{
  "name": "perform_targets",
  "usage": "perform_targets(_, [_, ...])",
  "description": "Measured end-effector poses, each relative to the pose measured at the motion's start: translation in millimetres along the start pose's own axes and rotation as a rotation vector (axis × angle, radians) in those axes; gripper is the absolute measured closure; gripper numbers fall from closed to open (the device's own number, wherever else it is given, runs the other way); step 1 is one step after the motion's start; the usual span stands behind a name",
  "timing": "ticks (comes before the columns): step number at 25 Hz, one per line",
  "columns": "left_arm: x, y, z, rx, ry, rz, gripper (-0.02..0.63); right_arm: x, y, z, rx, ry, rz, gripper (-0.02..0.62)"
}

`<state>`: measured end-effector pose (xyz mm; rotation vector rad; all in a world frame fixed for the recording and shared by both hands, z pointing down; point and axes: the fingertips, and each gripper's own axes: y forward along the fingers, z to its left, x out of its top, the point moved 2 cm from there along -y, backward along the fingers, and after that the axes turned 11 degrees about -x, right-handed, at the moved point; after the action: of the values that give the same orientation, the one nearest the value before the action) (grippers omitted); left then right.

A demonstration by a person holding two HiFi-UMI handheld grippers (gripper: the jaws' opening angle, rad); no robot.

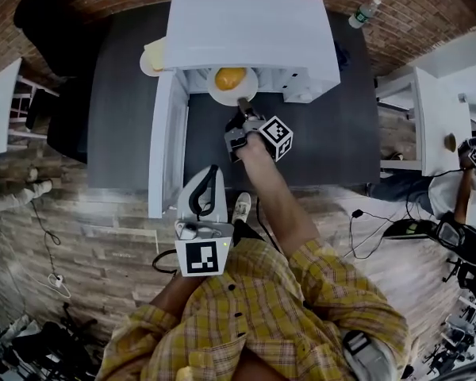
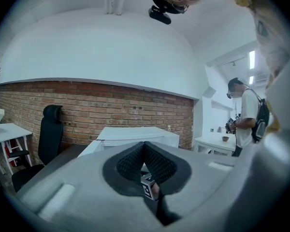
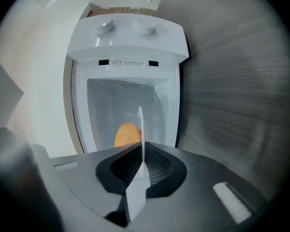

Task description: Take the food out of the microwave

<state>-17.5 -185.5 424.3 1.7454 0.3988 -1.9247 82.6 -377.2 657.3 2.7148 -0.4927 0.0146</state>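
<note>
A white microwave (image 1: 250, 34) stands on a dark table (image 1: 333, 133) with its door (image 1: 165, 141) swung open to the left. In its opening lies a white plate (image 1: 222, 95) carrying an orange piece of food (image 1: 230, 78). My right gripper (image 1: 242, 104) is shut on the plate's near rim. In the right gripper view the plate (image 3: 140, 124) shows edge-on between the pads of that gripper (image 3: 142, 154), with the food (image 3: 127, 134) behind it inside the microwave (image 3: 130, 42). My left gripper (image 1: 210, 175) hangs back near my body, shut and holding nothing (image 2: 144, 149).
A yellow item on a small plate (image 1: 153, 56) sits left of the microwave. A water bottle (image 1: 365, 12) stands at the back right. A white side table (image 1: 440, 117) is on the right, where another person (image 2: 246, 115) is standing. A black chair (image 2: 50, 129) is at the left.
</note>
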Motion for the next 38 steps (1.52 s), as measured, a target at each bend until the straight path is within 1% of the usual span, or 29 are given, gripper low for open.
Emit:
perform_targets(3, [7.1, -2.4, -3.1, -0.010, 0.015, -0.020, 0.607, -4.4, -18.9, 11.0, 0.012, -0.018, 0.005, 0.577])
perform_targets(10, [24.4, -14.0, -1.4, -0.019, 0.043, -0.059, 0.607, -14.9, -67.4, 37.5, 0.042, 0.001, -0.012, 0.577])
perform_targets(15, [33.5, -22.8, -6.3, -0.031, 0.056, -0.084, 0.607, -23.4, -106.4, 42.3, 0.040, 0.006, -0.020, 0.577])
perform_targets(20, [43.4, -31.1, -8.0, -0.041, 0.076, -0.106, 0.607, -32.8, -129.9, 50.4, 0.056, 0.004, -0.017, 0.575])
perform_targets(23, [45.2, -36.5, -9.1, -0.041, 0.081, -0.108, 0.607, -37.7, -144.1, 55.3, 0.066, 0.007, -0.014, 0.575])
perform_targets(26, [42.2, -43.0, -7.3, -0.045, 0.112, -0.091, 0.607, -47.6, -155.2, 64.7, 0.084, 0.005, -0.005, 0.575])
perform_targets(29, [48.3, -44.9, -10.0, -0.054, 0.112, -0.110, 0.607, -52.9, -167.2, 73.8, 0.096, 0.011, -0.004, 0.574])
perform_targets(32, [49.7, -45.3, -8.5, -0.058, 0.133, -0.091, 0.607, -60.0, -177.1, 86.5, 0.112, 0.020, 0.005, 0.572])
perform_targets(38, [56.6, -45.4, -7.6, -0.065, 0.134, -0.104, 0.607, -65.8, -195.3, 98.0, 0.123, 0.018, 0.007, 0.566])
